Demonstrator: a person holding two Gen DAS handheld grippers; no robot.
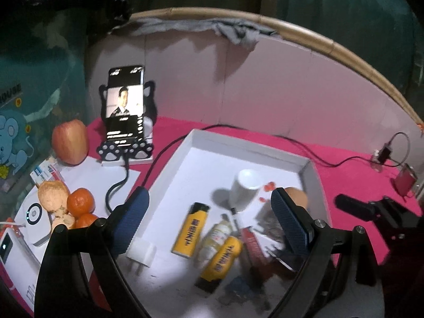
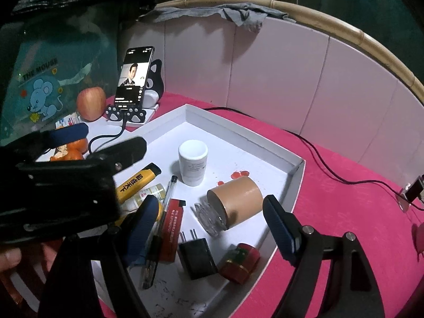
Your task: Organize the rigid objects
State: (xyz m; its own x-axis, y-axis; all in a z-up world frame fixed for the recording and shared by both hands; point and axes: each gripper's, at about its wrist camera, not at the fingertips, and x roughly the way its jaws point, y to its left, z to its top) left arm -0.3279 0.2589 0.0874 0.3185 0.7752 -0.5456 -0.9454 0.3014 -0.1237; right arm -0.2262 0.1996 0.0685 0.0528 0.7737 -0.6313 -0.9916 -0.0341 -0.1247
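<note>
While both claws hang apart and empty over the white tray [image 2: 246, 135], left gripper [image 1: 209, 212] and right gripper [image 2: 209, 217], its far corner stays bare past the white cup [image 2: 192, 163]. "THE MOUSE" labels a bag [image 2: 39, 79] beyond the tray. Only the right view shows the black plug [image 2: 196, 258] and red tin [image 2: 239, 262].

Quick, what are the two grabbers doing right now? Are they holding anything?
Left gripper: jaws open, holding nothing, above the tray.
Right gripper: jaws open, holding nothing, also above the tray.
</note>
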